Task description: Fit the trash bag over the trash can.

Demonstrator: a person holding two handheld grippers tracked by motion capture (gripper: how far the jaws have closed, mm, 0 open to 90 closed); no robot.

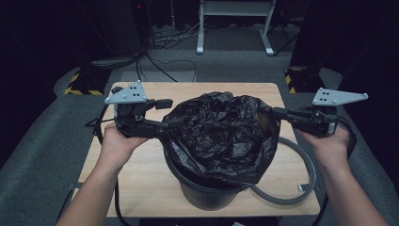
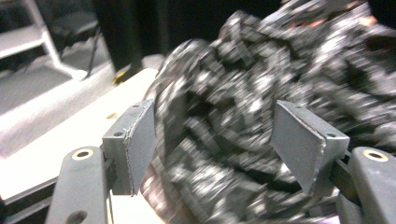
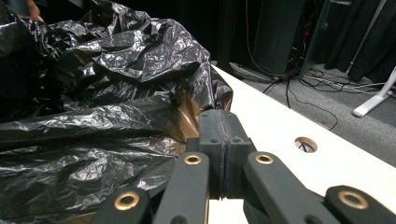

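Over the bin [image 1: 207, 195], your right gripper [image 1: 277, 112] pinched the bag [image 1: 221, 136]; your left gripper [image 1: 170, 123] gaped, bag edge between its fingers [image 2: 299, 140]

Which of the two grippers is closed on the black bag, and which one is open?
The right gripper is closed, pinching the edge of the black bag. The left gripper has its jaws wide apart, with bag plastic between them.

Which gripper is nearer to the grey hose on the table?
Right. The right gripper pinches the bag's edge just above the hose. The left gripper, jaws open, is at the bag's far side from the hose.
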